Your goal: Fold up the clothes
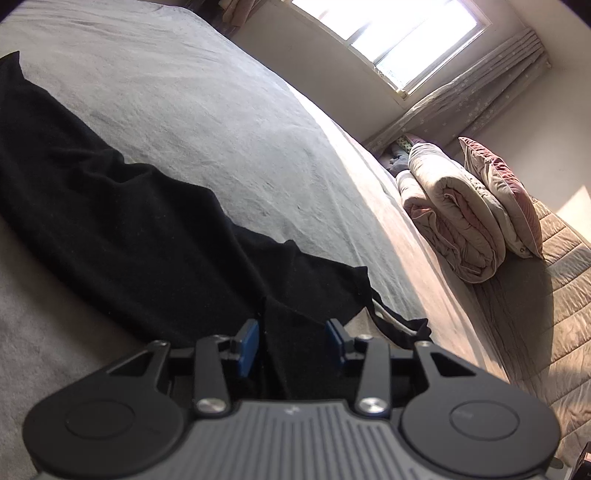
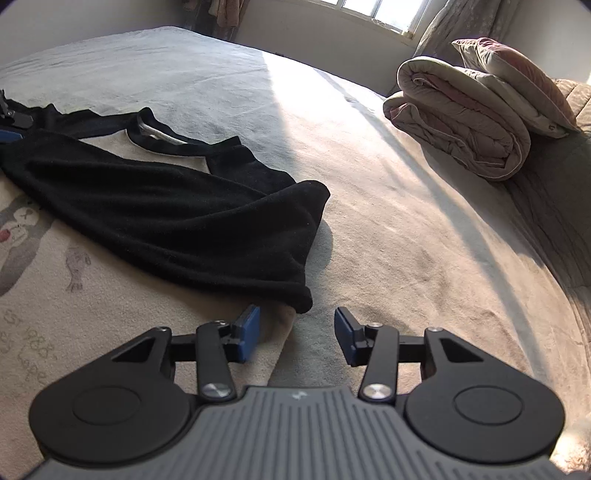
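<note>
A black garment (image 1: 122,225) lies spread over the bed. In the left wrist view a raised fold of it stands between the blue pads of my left gripper (image 1: 292,338), whose jaws are wide apart around the cloth. In the right wrist view the same garment (image 2: 166,221) stretches from far left to its rounded near corner. My right gripper (image 2: 297,332) is open just short of that corner, with only bedding between its fingers. The left gripper (image 2: 11,123) shows at the far left edge of the garment there.
The bed cover (image 2: 388,229) is pale grey-beige, with a printed drawing and lettering (image 2: 33,236) at the left. A rolled quilt (image 2: 458,129) and a pillow (image 2: 517,81) sit at the headboard side. A window (image 1: 399,33) and curtain (image 1: 480,92) lie beyond.
</note>
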